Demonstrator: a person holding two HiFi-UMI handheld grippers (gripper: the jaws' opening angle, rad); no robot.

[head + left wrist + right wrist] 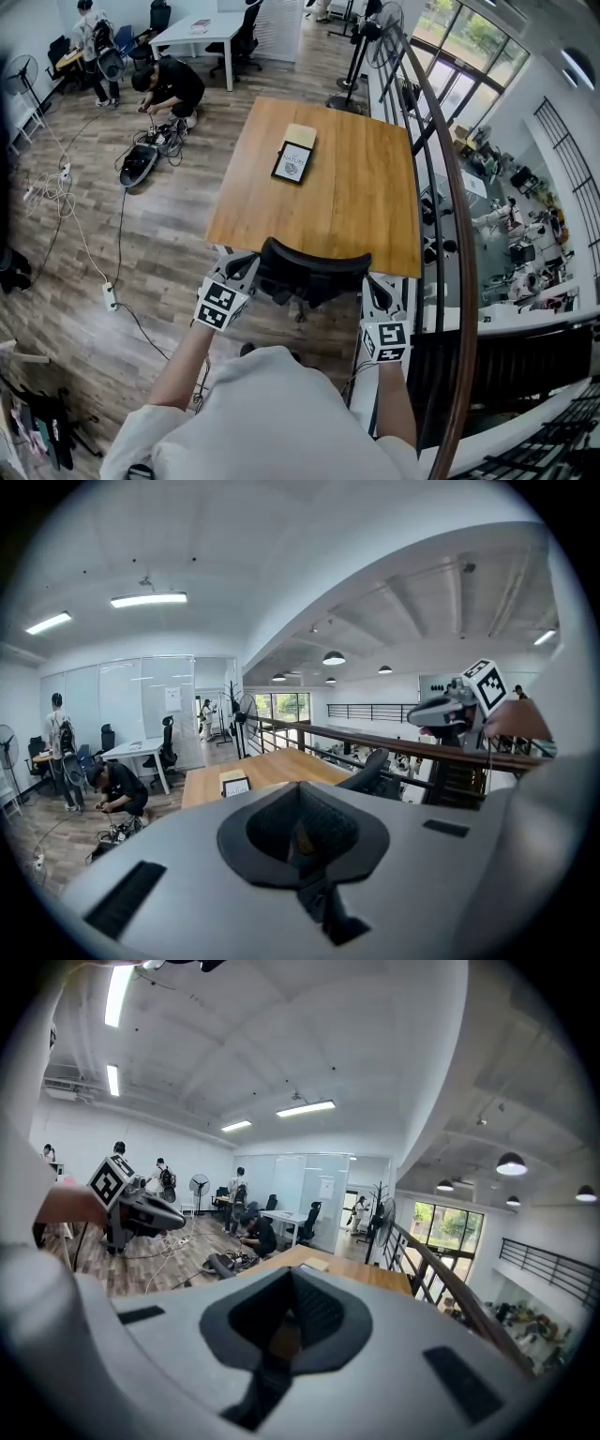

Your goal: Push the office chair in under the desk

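The left gripper [246,268] and the right gripper [373,285] are held out in front of a person in a white top, seen from above. Each gripper's own view shows its jaws brought fully together with nothing between them. The left gripper is just beside the left edge of the backrest of a black office chair [309,272] and the right gripper just beside its right edge. Whether either one touches the backrest cannot be told. Both point forward and a little downward, toward the desk.

The chair stands at the near edge of a wooden desk [356,211], its backrest against that edge. The backrest and the desktop hide the seat.

On the far part of the desk lie a dark-framed card [292,162] and, touching its far side, a tan pad [300,136].

A dark curved railing [448,178] runs along the right of the desk, with a lower floor beyond it. To the left, on the wood floor, a person in black [169,86] crouches over a tangle of cables [150,145]. Further back stands a white table [202,33].
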